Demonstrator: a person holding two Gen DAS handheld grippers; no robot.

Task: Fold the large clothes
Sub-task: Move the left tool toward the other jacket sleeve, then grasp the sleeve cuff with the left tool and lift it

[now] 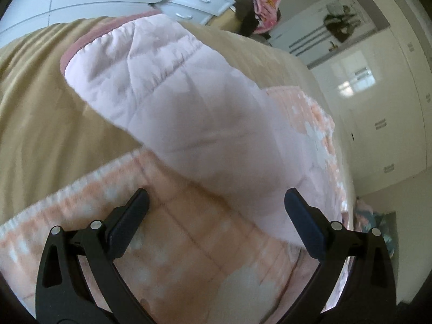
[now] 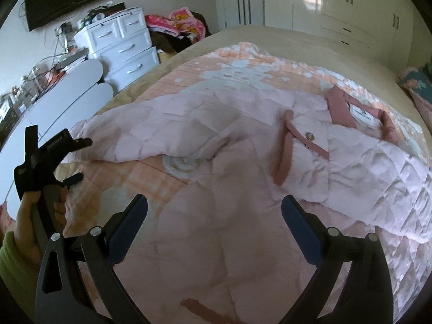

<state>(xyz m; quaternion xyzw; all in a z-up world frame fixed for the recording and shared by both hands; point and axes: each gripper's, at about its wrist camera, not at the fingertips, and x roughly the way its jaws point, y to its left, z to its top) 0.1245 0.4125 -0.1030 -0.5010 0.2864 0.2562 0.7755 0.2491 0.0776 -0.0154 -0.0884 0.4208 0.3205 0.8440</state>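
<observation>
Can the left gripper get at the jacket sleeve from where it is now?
Probably yes: the left gripper is open, the sleeve lies just ahead of its fingers, and nothing stands between them.

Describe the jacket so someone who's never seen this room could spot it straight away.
Find the big bed with the beige cover, then the peach floral quilt spread over it. On that quilt lies the jacket: pale pink, quilted and puffy, the only thing there with dusty-rose collar and trim and a metal button.
</observation>
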